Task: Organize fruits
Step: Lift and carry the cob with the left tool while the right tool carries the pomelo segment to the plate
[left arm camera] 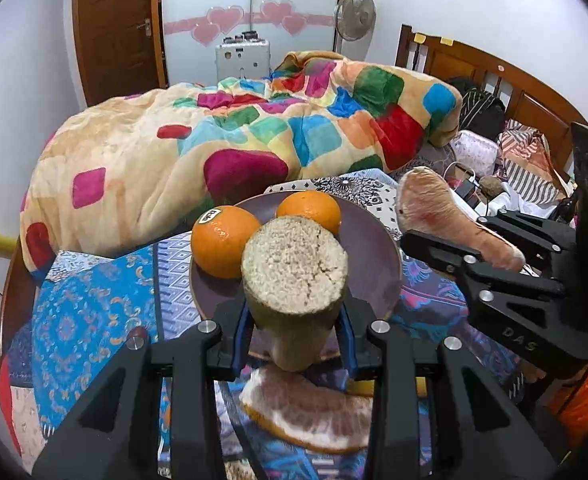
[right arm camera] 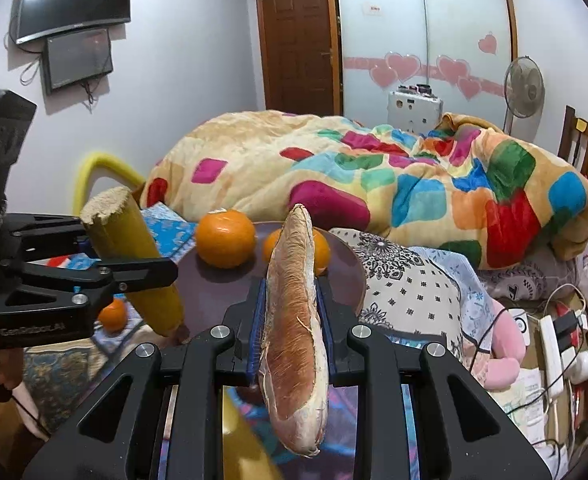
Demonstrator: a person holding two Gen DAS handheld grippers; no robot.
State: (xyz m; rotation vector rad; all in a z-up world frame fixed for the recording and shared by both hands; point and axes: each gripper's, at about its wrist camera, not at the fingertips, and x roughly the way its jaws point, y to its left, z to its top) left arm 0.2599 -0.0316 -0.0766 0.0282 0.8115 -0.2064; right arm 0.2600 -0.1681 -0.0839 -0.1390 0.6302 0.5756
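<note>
My left gripper (left arm camera: 294,320) is shut on a yellow-green sugarcane-like stalk piece (left arm camera: 294,272) with a pale fibrous cut end, held above the near rim of a dark purple plate (left arm camera: 378,264). Two oranges (left arm camera: 224,240) (left arm camera: 310,208) sit on the plate. My right gripper (right arm camera: 292,320) is shut on a pomelo segment (right arm camera: 294,320), held upright near the plate's (right arm camera: 214,292) near edge. In the left wrist view the right gripper (left arm camera: 446,248) holds the segment (left arm camera: 434,204) right of the plate. In the right wrist view the left gripper (right arm camera: 150,272) holds the stalk (right arm camera: 134,248).
A pomelo peel wedge (left arm camera: 310,412) lies on the patterned cloth (left arm camera: 82,320) below my left gripper. A small orange (right arm camera: 112,314) lies left of the plate. A colourful blanket (left arm camera: 214,148) covers the bed behind. Cables and a power strip (right arm camera: 550,344) lie at the right.
</note>
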